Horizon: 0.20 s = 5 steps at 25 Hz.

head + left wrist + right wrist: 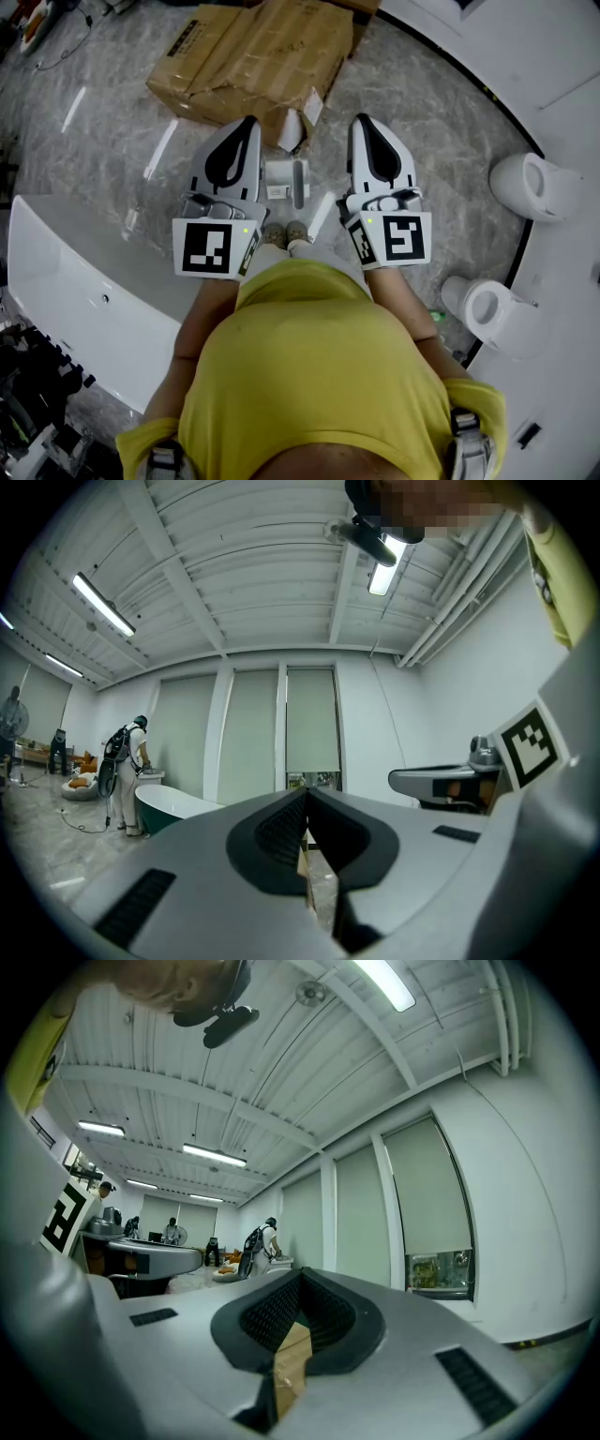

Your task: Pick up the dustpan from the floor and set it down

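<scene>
Yellow shirt (319,375) nearest; cardboard box (253,56) beyond dustpan (286,178).

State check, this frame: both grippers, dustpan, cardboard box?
left gripper: shut, empty.
right gripper: shut, empty.
dustpan: on the floor, not held.
cardboard box: lying flat on the floor, creased and torn at its near edge.

No text can be read (the print on the cardboard box (253,56) is too small).
</scene>
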Tool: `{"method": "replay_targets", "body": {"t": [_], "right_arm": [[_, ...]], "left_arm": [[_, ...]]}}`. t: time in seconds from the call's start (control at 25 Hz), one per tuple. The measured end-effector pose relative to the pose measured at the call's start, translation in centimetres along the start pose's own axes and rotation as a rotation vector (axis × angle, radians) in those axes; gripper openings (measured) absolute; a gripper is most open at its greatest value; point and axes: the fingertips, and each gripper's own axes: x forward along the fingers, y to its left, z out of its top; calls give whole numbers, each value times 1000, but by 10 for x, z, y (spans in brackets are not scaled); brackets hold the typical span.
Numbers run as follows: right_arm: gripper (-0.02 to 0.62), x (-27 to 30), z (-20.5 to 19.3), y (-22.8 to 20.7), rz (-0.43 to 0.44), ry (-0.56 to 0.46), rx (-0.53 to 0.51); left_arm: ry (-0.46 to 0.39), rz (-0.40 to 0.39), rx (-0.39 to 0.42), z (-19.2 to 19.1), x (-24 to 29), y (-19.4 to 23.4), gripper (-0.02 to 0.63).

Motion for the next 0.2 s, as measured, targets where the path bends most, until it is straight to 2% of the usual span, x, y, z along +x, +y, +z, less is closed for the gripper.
{"method": "replay_targets", "body": {"t": [0.2], "right_arm": [[9,3,0,3,11,1,-5]], "left_arm": [[0,1,0,0,1,3,0]]}}
